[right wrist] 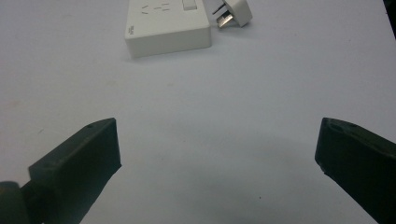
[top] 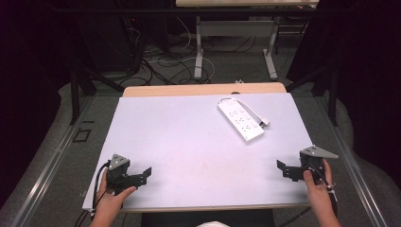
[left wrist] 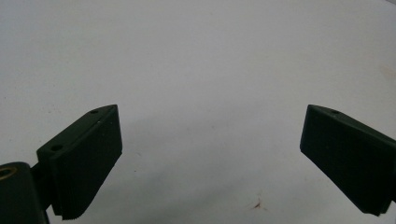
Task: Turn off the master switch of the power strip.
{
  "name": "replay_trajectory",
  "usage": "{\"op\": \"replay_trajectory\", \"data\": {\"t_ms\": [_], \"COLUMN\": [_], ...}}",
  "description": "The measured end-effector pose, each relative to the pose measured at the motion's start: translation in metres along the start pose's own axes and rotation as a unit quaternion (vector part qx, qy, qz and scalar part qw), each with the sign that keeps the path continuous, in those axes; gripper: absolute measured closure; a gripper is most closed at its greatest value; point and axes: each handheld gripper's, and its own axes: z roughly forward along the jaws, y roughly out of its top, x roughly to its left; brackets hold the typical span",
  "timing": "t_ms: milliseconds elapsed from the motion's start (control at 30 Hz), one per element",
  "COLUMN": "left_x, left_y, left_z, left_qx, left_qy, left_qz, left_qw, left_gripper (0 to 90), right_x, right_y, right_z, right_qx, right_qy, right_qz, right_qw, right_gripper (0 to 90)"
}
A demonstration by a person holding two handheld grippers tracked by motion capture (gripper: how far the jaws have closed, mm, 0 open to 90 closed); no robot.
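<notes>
Both grippers [left wrist: 210, 154] [right wrist: 217, 163] wide apart (empty).

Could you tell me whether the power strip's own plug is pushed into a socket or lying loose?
Loose: the plug lies on the table beside the power strip, prongs bare.

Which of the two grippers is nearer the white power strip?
The right gripper. The white rectangular power strip lies on the table's far right, ahead of it, and its end appears beyond that gripper's open jaws. The left gripper faces bare tabletop.
</notes>
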Motion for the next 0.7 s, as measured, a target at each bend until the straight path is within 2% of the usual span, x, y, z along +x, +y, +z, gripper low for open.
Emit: {"op": "replay_trajectory", "data": {"t_ms": [67, 100, 500, 700], "left_x": [0.0, 0.0, 0.001, 0.0], "left_y": [0.0, 0.0, 0.0, 0.0], "left_z": [0.0, 0.0, 0.0, -0.001], "left_qx": [0.0, 0.0, 0.001, -0.002], "left_qy": [0.0, 0.0, 0.001, 0.002], "left_qz": [0.001, 0.001, 0.0, -0.001], "left_qw": [1.0, 1.0, 1.0, 1.0], "left_gripper": [6.1, 6.1, 6.0, 6.0], "right_x": [-0.001, -0.001, -0.007, -0.008], "right_y": [-0.004, -0.006, -0.015, -0.018], "right_z": [0.002, 0.002, 0.006, 0.008], "right_qx": [-0.009, 0.001, 0.007, 0.016], "right_qy": [-0.006, -0.002, -0.02, -0.014], "right_qz": [0.001, 0.003, 0.013, 0.014], "right_qw": [0.9999, 1.0, 0.9997, 0.9997], "right_gripper": [0.0, 0.0, 0.0, 0.0]}}
